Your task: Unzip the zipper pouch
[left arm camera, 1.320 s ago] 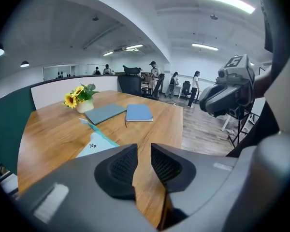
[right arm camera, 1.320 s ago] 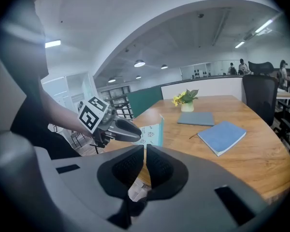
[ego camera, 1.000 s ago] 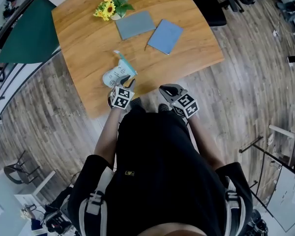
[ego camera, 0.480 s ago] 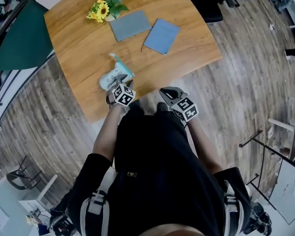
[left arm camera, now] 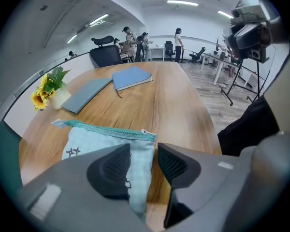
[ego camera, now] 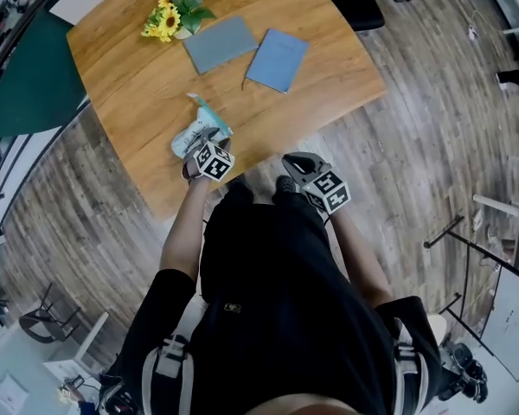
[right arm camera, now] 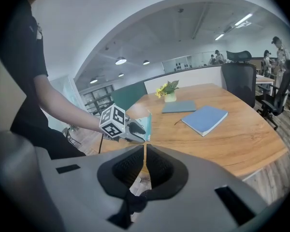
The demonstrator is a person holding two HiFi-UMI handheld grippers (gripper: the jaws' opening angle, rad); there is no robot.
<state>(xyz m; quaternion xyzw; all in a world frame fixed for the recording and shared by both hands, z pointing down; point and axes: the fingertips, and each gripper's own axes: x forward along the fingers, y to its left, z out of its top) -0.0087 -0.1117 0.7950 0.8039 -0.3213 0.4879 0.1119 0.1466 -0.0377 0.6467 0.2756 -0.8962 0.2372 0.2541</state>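
A: The left gripper (left arm camera: 144, 153) has sunk toward the table (ego camera: 138, 76) and its jaws have just been opening; they stand apart, a pouch (left arm camera: 87, 139) corner loose between them
B: Right gripper (right arm camera: 144, 166)?
A: Off the table's near edge, jaws closed on nothing
B: Risk?
A: Unanchored, the pouch near that edge would drag with any tug. Its zipper (left arm camera: 104, 129) side faces the table's middle, long axis across the left gripper's view, pull at right
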